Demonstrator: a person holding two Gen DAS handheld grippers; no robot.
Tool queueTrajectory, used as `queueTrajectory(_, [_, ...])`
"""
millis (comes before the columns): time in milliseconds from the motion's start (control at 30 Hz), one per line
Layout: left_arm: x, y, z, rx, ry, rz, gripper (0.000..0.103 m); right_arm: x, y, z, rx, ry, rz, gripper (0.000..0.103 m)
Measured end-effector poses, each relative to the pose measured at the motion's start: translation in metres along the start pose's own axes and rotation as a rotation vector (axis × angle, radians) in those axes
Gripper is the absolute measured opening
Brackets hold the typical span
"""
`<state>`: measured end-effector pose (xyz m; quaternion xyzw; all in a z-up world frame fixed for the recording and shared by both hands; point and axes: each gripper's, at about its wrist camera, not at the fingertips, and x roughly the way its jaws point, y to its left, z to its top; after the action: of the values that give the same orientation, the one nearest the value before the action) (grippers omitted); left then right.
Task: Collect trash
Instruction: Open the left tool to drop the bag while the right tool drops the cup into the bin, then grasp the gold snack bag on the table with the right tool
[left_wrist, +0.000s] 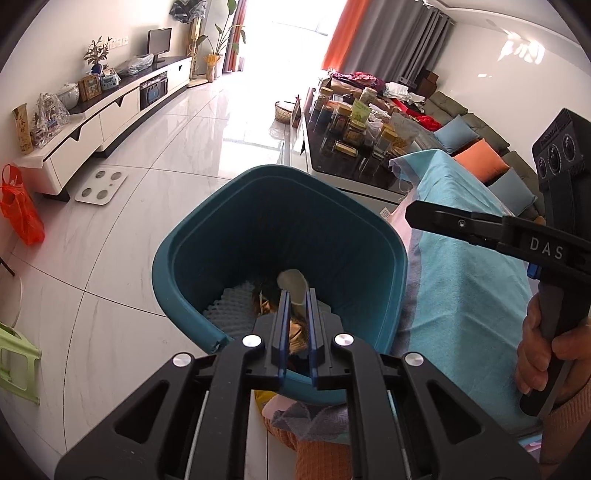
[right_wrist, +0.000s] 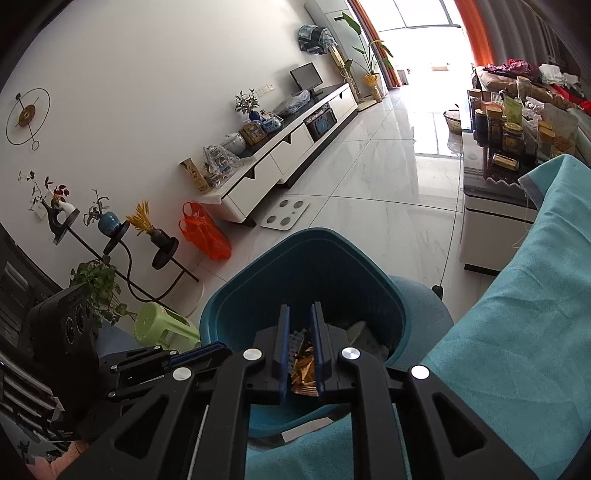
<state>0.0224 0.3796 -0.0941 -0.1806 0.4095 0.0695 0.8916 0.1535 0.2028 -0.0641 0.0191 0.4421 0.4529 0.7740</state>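
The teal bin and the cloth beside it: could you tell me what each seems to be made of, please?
The teal bin looks like moulded plastic with a matte finish: a smooth rolled rim, ribbed inner walls, and a crack in the rim. The turquoise cloth looks like soft woven fabric, probably cotton or terry: it drapes and shows a frayed edge.

bin floor (left_wrist: 236, 301) at six o'clock hidden behind the left gripper (left_wrist: 295, 295), green stool (left_wrist: 16, 354) at nine o'clock cut by the frame edge, table jar labels (left_wrist: 354, 129) too small to read
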Motion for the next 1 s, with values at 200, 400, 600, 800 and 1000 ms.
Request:
queueTrajectory(200, [-0.018, -0.015, 0.003, 0.037, -0.074, -0.02, 0.039, -0.032, -0.005, -0.01, -0.01, -0.049, 0.01, 0.016])
queueTrajectory(400, [-0.043, -0.053, 0.005, 0.121, -0.161, -0.105, 0.059, -0.09, -0.014, -0.033, -0.032, -0.137, -0.003, 0.032])
queueTrajectory(600, [-0.049, -0.12, 0.0, 0.239, -0.182, -0.247, 0.061, -0.157, -0.046, -0.068, 0.015, -0.223, -0.073, 0.034])
queueTrajectory(800, [-0.034, -0.196, -0.011, 0.352, -0.137, -0.371, 0.061, -0.227, -0.088, -0.112, 0.112, -0.311, -0.193, 0.038])
queueTrajectory(1000, [-0.019, -0.264, -0.036, 0.456, -0.069, -0.48, 0.061, -0.29, -0.125, -0.165, 0.23, -0.378, -0.35, 0.04])
